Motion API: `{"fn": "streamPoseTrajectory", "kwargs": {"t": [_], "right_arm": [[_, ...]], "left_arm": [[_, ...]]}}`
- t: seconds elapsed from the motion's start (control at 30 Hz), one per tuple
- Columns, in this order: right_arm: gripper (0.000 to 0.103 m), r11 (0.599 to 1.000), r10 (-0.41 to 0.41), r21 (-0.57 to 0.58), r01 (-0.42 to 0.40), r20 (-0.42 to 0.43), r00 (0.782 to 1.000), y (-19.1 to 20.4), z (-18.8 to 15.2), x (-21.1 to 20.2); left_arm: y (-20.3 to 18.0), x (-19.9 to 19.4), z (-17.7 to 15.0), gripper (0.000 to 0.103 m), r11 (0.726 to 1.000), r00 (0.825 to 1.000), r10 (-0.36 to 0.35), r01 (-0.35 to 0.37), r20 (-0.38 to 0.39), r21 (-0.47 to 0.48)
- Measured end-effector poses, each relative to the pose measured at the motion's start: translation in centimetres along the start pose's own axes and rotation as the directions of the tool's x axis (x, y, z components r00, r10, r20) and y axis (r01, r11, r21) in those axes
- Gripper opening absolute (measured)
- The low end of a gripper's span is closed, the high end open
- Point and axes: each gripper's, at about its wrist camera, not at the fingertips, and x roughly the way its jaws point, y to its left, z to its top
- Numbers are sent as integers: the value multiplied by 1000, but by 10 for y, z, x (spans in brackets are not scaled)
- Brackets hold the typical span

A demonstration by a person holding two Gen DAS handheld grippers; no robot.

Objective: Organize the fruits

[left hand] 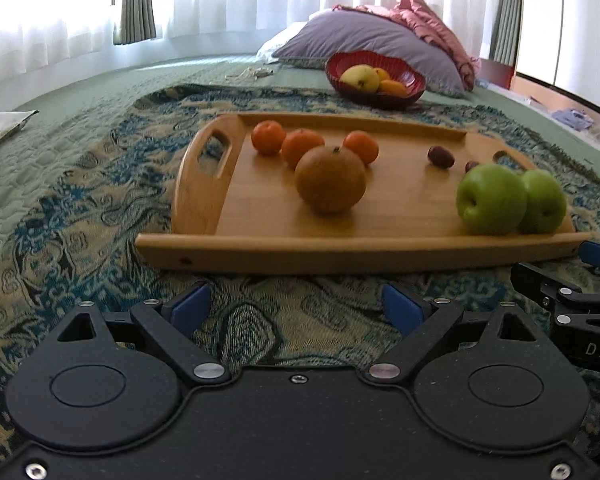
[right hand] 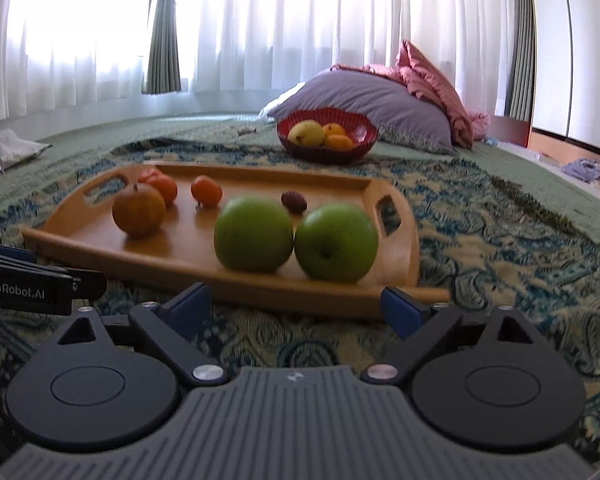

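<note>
A wooden tray (left hand: 260, 216) (right hand: 100, 240) lies on a patterned blanket. On it are a brown round fruit (left hand: 330, 180) (right hand: 139, 210), three small oranges (left hand: 268, 137) (right hand: 206, 191), two green apples (left hand: 491, 199) (right hand: 253, 234) side by side, and small dark dates (left hand: 441, 156) (right hand: 293, 201). A red bowl (left hand: 374, 76) (right hand: 327, 140) behind the tray holds a yellow fruit and oranges. My left gripper (left hand: 298, 306) is open and empty in front of the tray. My right gripper (right hand: 296, 306) is open and empty, just before the apples.
A grey pillow (left hand: 372, 46) (right hand: 364, 104) and pink bedding (right hand: 432, 76) lie behind the bowl. White curtains line the back. Plastic bags (left hand: 0, 128) (right hand: 12, 148) lie at the left on the green mat. The right gripper's finger (left hand: 560, 300) shows in the left view.
</note>
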Motion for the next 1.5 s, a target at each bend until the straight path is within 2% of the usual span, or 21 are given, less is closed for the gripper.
{"fn": "streamPoseTrajectory", "kwargs": {"t": [0.07, 0.3, 0.63, 1.5], "right_arm": [[103, 1000, -2, 0, 2, -12, 1000, 1, -3, 4], [103, 1000, -2, -10, 2, -51, 999, 2, -9, 15], [103, 1000, 1, 6, 0, -83, 997, 1, -12, 21], [103, 1000, 26, 18, -25, -79, 997, -4, -14, 24]], "left_arm": [[-1, 3, -2, 93, 1000, 1000, 6, -6, 6, 7], [-5, 7, -5, 103, 999, 1000, 22, -22, 7, 23], [-3, 11, -7, 103, 1000, 1000, 22, -22, 10, 6], [-3, 11, -9, 103, 1000, 1000, 22, -22, 20, -6]]}}
